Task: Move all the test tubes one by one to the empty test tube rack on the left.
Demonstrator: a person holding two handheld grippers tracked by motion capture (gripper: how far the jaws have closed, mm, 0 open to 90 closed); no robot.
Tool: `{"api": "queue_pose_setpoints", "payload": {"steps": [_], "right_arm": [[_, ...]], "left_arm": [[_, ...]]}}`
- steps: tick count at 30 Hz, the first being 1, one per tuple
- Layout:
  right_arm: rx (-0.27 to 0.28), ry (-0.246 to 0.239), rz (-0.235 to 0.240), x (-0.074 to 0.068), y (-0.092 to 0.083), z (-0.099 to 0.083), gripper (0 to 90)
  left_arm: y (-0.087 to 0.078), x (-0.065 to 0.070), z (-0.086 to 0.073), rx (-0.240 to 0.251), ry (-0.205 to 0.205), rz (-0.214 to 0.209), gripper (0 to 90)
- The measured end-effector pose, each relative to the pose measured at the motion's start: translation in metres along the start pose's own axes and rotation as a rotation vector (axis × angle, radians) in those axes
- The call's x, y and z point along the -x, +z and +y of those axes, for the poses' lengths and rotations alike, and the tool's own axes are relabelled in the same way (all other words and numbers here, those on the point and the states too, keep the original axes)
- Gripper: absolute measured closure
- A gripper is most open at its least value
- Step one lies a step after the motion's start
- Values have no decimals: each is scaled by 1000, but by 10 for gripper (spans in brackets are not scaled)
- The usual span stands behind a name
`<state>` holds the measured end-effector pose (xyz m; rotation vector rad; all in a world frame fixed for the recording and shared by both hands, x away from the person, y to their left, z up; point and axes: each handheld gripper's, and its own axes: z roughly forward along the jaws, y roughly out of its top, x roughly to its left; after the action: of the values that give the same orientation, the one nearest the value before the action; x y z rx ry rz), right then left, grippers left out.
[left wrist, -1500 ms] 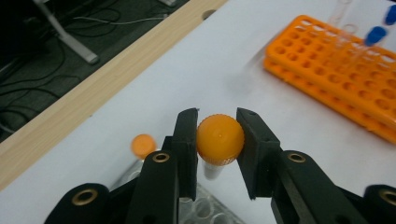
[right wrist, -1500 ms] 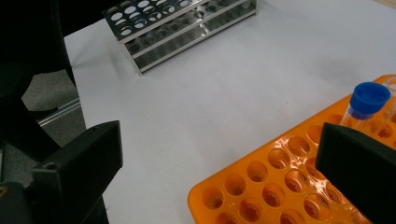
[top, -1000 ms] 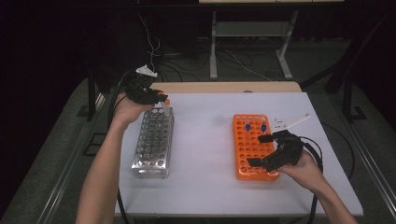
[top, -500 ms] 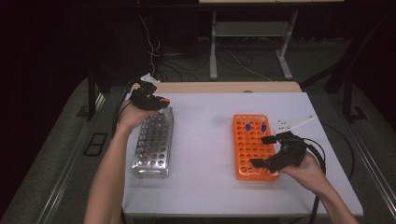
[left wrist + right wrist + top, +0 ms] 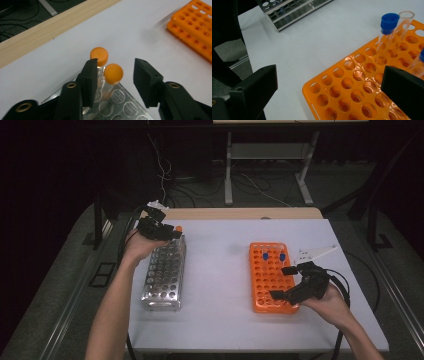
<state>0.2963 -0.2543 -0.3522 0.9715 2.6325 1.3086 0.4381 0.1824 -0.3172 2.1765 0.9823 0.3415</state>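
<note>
Over the last second the left hand-held gripper [image 5: 172, 233] has moved from above the middle of the silver metal tube rack [image 5: 164, 276] to the rack's far end, near the desk's far left corner. Its jaws now stand spread to either side of the nearer of two clear orange-capped tubes [image 5: 113, 73], which sit in the rack's far corner holes. That reads as the approach to a pick (nothing is pinched yet).

The right hand-held gripper [image 5: 286, 281] has hardly shifted; it hovers with jaws wide apart over the near end of the orange plastic rack [image 5: 270, 306], where blue-capped clear tubes [image 5: 388, 24] stand at the far end, so it is likely waiting.

The left jaw covers part of the farther orange cap [image 5: 99, 55]. A second blue cap is cut off at the right gripper view's edge, and an uncapped tube beside the first is faint.
</note>
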Motion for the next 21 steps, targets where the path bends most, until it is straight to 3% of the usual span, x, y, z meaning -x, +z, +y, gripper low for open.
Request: {"api": "queue_pose_setpoints", "payload": {"steps": [8, 12, 18, 21], "right_arm": [[-30, 14, -47, 12, 2, -3, 3], [-38, 26, -67, 21, 4, -4, 4], [-48, 44, -87, 32, 9, -4, 5], [-51, 53, -88, 38, 11, -4, 53]], "left_arm": [[-20, 17, 3, 44, 6, -43, 291], [-29, 28, 5, 67, 32, -90, 187], [-34, 50, 8, 60, 64, -130, 10], [-35, 62, 7, 56, 90, -145, 0]]}}
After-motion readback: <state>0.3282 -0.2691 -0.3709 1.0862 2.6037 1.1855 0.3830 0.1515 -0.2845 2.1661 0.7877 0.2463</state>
